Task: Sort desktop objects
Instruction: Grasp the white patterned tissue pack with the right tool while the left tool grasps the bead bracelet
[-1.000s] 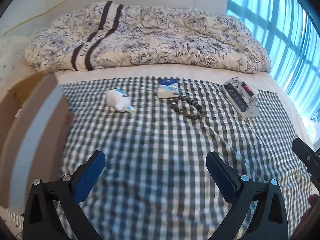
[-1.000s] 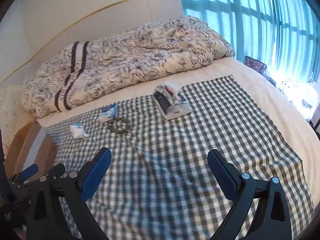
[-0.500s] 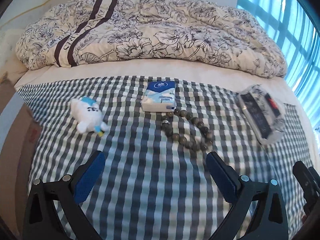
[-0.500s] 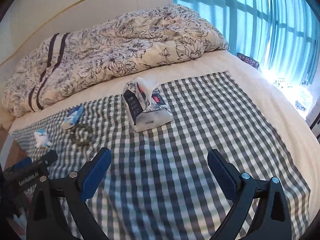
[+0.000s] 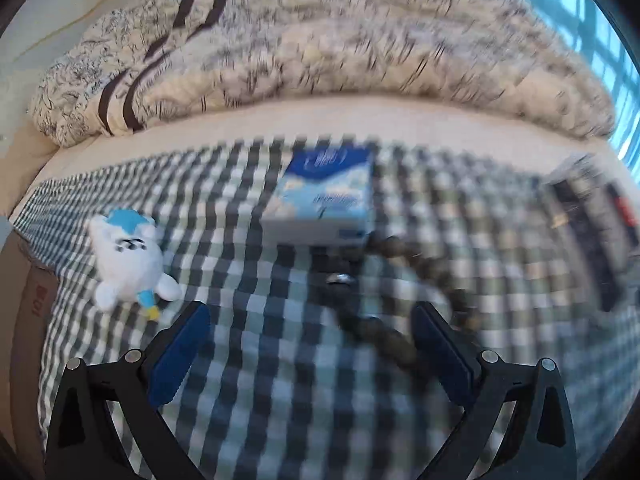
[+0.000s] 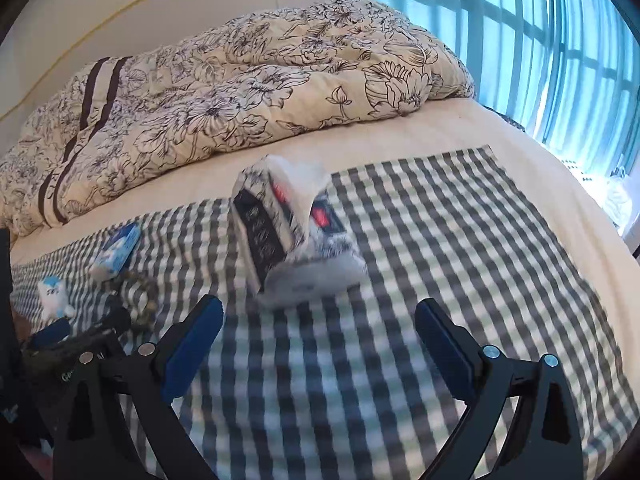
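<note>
On the checked cloth (image 5: 280, 360) lie a white and blue plush toy (image 5: 128, 258), a blue tissue pack (image 5: 324, 196), a dark bead bracelet (image 5: 384, 320) and a soft tissue pack with black and red print (image 6: 292, 236). My left gripper (image 5: 312, 344) is open and empty, low over the cloth, with the bracelet just ahead of its right finger. My right gripper (image 6: 318, 348) is open and empty, just short of the printed tissue pack. The plush toy (image 6: 54, 290), blue pack (image 6: 118, 248) and bracelet (image 6: 140, 300) show at the right wrist view's left.
A floral duvet (image 6: 240, 80) is heaped along the back of the bed. A brown cardboard box (image 5: 24, 320) stands off the bed's left edge. A window with blue curtains (image 6: 540, 40) is on the right. The left gripper's body (image 6: 72, 344) shows at the right wrist view's left.
Both grippers have moved forward and lower. The bracelet and blue pack loom closer to the left gripper, the printed tissue pack closer to the right. Both stay open.
</note>
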A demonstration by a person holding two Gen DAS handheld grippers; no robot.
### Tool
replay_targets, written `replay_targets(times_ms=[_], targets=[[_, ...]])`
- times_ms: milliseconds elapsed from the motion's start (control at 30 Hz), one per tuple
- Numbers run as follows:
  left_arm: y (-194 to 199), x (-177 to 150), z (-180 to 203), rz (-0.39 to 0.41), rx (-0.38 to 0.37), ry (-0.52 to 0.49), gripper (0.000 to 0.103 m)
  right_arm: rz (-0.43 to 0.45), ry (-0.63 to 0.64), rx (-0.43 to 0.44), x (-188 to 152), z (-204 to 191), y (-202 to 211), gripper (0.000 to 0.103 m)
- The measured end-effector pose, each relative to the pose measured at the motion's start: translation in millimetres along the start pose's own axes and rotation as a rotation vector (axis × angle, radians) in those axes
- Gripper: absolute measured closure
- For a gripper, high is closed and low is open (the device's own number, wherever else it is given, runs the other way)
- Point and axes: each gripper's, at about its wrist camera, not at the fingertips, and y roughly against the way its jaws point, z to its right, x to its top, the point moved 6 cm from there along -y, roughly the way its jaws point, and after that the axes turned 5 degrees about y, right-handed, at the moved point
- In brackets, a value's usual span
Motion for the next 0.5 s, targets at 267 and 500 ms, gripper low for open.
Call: replay_targets(times_ms=[267,500], targets=[[-8,2,-3,0.018,-0.057,0.041,0.0,-0.004,0.001,-0.005,19,2,-38,0.006],[-10,4,-1,0.028,-0.05,0.035,0.0,-0.041,0.058,0.006,19,-19,-66,0.006]])
